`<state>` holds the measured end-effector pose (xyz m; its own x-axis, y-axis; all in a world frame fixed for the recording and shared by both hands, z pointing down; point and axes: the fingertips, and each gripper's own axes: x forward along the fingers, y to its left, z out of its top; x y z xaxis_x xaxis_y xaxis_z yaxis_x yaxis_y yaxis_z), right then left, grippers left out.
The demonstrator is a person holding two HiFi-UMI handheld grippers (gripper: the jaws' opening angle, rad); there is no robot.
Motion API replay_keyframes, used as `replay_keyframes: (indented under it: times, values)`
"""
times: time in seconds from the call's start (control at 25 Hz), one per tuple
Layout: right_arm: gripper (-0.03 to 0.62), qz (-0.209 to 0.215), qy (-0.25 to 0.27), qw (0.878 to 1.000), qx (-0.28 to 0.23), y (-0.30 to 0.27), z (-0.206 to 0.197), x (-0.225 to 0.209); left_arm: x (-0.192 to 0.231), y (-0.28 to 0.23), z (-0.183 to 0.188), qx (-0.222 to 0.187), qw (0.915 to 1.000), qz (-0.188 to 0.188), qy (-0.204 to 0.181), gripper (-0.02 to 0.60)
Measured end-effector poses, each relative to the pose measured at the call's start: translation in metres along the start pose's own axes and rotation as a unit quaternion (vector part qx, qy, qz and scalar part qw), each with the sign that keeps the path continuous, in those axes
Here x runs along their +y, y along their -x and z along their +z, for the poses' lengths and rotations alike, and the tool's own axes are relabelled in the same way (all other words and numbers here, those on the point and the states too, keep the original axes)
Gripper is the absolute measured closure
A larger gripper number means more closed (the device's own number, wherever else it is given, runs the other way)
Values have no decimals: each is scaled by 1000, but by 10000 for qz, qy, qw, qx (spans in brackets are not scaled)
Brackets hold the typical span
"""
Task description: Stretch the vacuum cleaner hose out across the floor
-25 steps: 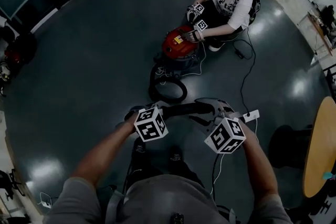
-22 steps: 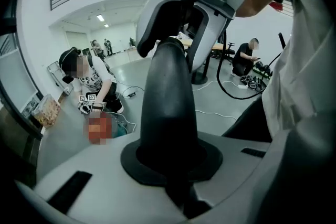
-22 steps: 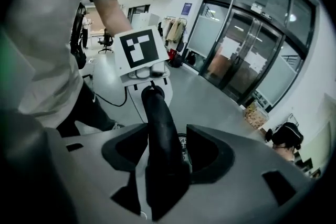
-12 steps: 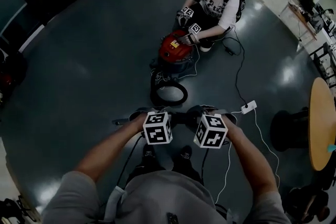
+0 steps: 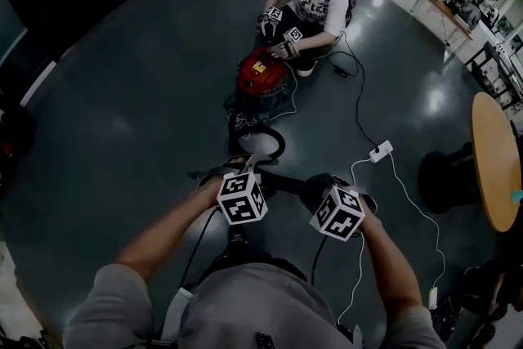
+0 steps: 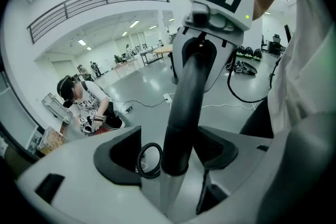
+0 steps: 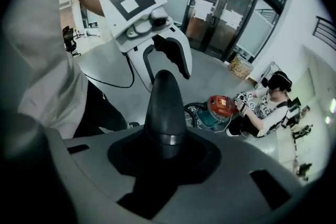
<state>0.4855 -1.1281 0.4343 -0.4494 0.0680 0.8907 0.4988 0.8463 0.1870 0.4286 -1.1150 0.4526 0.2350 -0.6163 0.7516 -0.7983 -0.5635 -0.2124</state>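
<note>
One vacuum [image 5: 261, 71], one hose [image 5: 282, 177] lying left-right; left claw [image 6: 170, 153] just opened around it, right claw [image 7: 164, 152] just clamped on it.

Grey short-sleeved shirt [image 5: 245, 305], dark trousers [image 7: 100, 107]

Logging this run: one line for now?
left tongs: just opened, hose end between | right tongs: just closed on hose end | hose: looped by vacuum cleaner
</note>
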Motion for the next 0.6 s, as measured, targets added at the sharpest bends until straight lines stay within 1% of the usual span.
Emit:
replay_keyframes:
  times: [0.08,0.12,0.16,0.24,0.28,0.32,0.36,0.4,0.44,0.52,0.6]
  values:
    - [477,-202,-379,9991,-16,10,-21,3,4,11,5,-116,9992,376,115,277]
    - [477,-291,-574,9979,-24,16,-31,6,5,21,8,-219,9975,611,294,276]
    - [477,-367,-757,9965,-34,23,-42,10,8,34,12,-372,9939,857,582,276]
    - [477,-506,-1085,9928,-77,36,-58,19,9,62,17,-716,9810,1202,1343,276]
    - [477,-586,-1240,9905,-103,42,-65,23,7,72,19,-868,9734,1251,1714,276]
    - [477,-678,-1387,9879,-123,47,-71,27,2,79,21,-1020,9656,1220,2058,276]
    - [477,-779,-1522,9852,-131,51,-76,32,-6,82,26,-1181,9570,1129,2397,278]
    - [477,-880,-1647,9823,-136,56,-81,38,-16,82,30,-1347,9466,1008,2749,278]
    - [477,-969,-1774,9792,-150,59,-85,43,-29,81,35,-1503,9343,874,3112,278]
    - [477,-1104,-2056,9721,-225,65,-91,54,-56,75,45,-1738,9049,557,3844,278]
    - [477,-1206,-2360,9636,-352,70,-94,64,-82,64,56,-1835,8753,202,4470,279]
